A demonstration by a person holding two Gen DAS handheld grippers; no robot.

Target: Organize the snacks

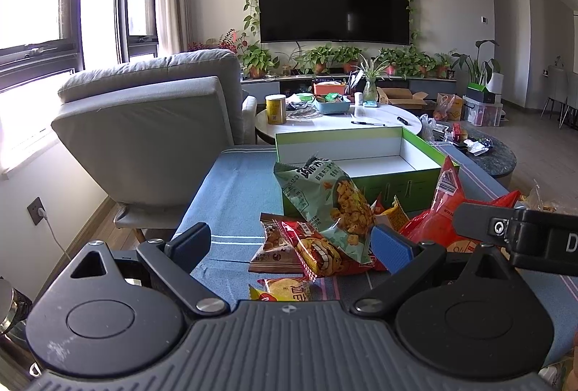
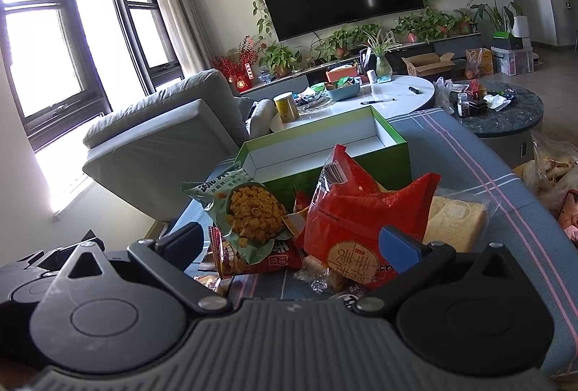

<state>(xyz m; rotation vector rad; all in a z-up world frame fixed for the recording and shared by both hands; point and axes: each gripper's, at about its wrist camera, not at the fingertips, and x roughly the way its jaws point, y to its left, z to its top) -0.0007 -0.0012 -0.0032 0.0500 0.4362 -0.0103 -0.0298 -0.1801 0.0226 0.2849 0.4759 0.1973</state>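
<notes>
A pile of snack bags lies on a blue striped cloth in front of an open green box (image 1: 361,183) with a white, bare inside; the box also shows in the right wrist view (image 2: 361,167). A pale green bag of corn snacks (image 1: 325,206) leans on the pile, also seen from the right wrist (image 2: 245,214). Beside it stands a big red bag (image 1: 444,210) (image 2: 357,221). A small red packet (image 1: 318,252) and a brown packet (image 1: 271,246) lie in front. My left gripper (image 1: 290,241) is open just before the pile, holding nothing. My right gripper (image 2: 290,244) is open around the pile's front, holding nothing.
A clear pack of yellow wafers (image 2: 455,224) lies right of the red bag. A grey armchair (image 1: 151,116) stands to the left. Behind the box is a white table (image 1: 343,123) with a yellow can (image 1: 275,108) and a blue basket. A dark round table (image 2: 505,116) stands at right.
</notes>
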